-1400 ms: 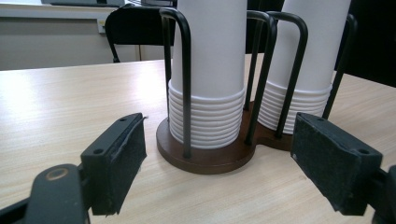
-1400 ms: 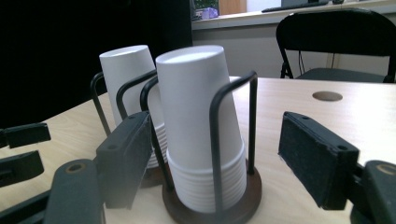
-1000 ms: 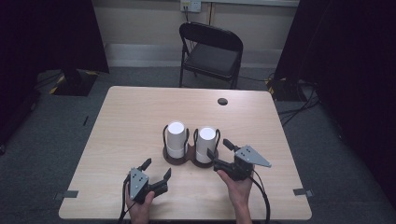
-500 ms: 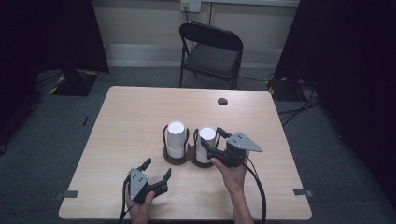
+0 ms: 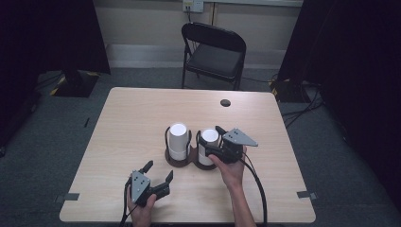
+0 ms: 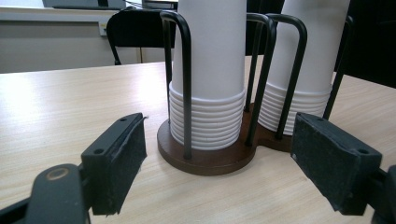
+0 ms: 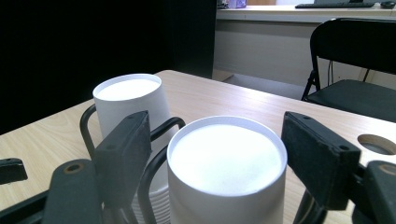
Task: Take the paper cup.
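Note:
Two stacks of upturned white paper cups stand in a dark wooden holder (image 6: pixel 205 161) with black wire loops at mid-table. In the high view the left stack (image 5: pixel 178 140) and the right stack (image 5: pixel 207 141) sit side by side. My right gripper (image 5: pixel 213 140) is open, one jaw on each side of the right stack's top (image 7: pixel 227 158), not touching it; the other stack (image 7: pixel 128 100) stands behind. Close to the table's front edge my left gripper (image 5: pixel 158 170) is open and empty, facing the holder, with both stacks (image 6: pixel 210 70) (image 6: pixel 306 56) just ahead of its pads (image 6: pixel 116 156).
The light wooden table (image 5: pixel 137 113) has a round cable hole (image 5: pixel 225 102) near its far edge. A black folding chair (image 5: pixel 215 49) stands beyond the table. Cables lie on the floor (image 5: pixel 302 111) at the right. Each gripper trails a cable toward the front edge.
My right gripper has moved left and forward from beside the holder until its open jaws straddle the top of the right cup stack. The left gripper has stayed still.

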Demonstrator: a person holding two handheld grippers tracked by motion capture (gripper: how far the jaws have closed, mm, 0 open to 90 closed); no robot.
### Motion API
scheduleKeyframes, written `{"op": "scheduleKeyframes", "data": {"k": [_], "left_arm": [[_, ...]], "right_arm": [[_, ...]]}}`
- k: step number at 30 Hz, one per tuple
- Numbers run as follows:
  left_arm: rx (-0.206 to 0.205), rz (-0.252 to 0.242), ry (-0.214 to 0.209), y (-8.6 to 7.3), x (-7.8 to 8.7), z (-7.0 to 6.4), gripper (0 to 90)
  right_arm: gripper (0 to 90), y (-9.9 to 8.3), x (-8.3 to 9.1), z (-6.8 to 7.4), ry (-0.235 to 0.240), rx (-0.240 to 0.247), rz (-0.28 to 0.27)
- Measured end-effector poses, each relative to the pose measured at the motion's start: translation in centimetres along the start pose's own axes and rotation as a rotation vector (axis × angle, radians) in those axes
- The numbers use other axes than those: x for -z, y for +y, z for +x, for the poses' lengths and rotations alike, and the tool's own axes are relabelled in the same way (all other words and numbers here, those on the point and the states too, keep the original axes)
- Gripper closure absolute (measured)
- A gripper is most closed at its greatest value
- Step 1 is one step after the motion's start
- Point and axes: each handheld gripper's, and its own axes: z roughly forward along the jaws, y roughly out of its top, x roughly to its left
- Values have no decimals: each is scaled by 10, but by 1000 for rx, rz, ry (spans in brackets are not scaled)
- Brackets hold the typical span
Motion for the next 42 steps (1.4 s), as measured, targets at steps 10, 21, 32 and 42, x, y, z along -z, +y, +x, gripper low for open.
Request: {"op": "scheduleKeyframes", "data": {"k": [10, 21, 32, 42], "left_arm": [[0, 0, -1, 0, 0, 0, 182], [3, 7, -21, 0, -1, 1, 185], [-7, 4, 3, 0, 0, -1, 239], [-6, 3, -5, 0, 0, 0, 258]], "right_arm": [[278, -3, -8, 1, -17, 22, 29], [337, -5, -12, 1, -38, 24, 57], [345, -1, -10, 1, -46, 21, 44], [345, 16, -6, 4, -48, 36, 17]]}}
